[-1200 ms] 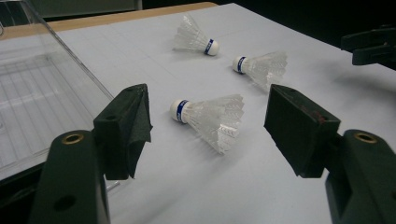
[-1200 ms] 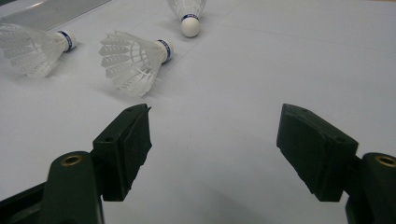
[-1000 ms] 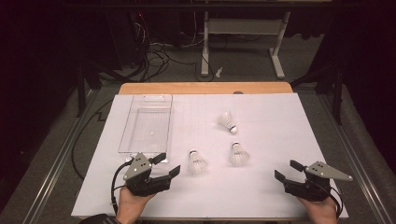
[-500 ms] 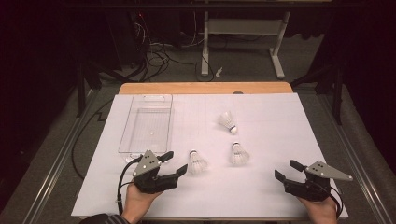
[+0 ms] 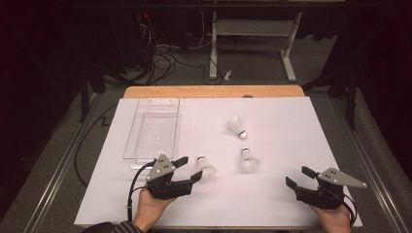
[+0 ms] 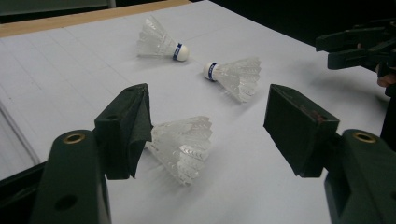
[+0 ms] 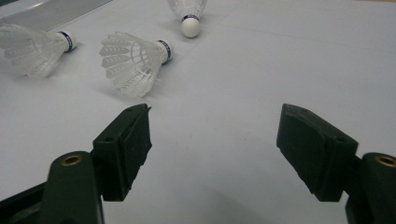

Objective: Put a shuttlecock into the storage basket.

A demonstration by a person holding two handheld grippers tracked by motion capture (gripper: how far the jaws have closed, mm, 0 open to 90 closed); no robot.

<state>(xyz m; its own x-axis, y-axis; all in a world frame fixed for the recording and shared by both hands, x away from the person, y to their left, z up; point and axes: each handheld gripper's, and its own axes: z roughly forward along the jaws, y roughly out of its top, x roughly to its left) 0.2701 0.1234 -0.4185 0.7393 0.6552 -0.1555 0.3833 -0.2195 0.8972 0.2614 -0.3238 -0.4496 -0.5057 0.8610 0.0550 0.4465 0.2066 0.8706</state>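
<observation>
So the left gripper [image 5: 190, 170] sits near the front edge of the worktop [image 5: 291, 121], jaws spread wide and pointing at the nearest shuttlecock [image 5: 206, 166]. In the left gripper view that shuttlecock [image 6: 183, 145] lies on its side between the two jaws, its feather skirt facing the camera and just about touching the left-hand jaw, while the other jaw is well clear of it. Nothing is clamped, the jaws just bracket it.

The right gripper [image 5: 300, 177] rests low at the front right of the worktop, jaws also wide open with nothing between them. In its own view there's only bare white surface between the jaws.

There are two more shuttlecocks out there. The middle shuttlecock [image 5: 248, 160] lies on its side a bit to the right of the nearest one, with its cork end pointing away from the person. The far shuttlecock [image 5: 236, 126] is further back, near the centre of the worktop, cork pointing toward the front right. All three are apart from one another.

A clear plastic tray [image 5: 151, 131] sits on the left part of the worktop, just behind the left gripper. It looks like there's nothing in it, though a tiny speck shows on its floor and I can't tell what that is.
</observation>
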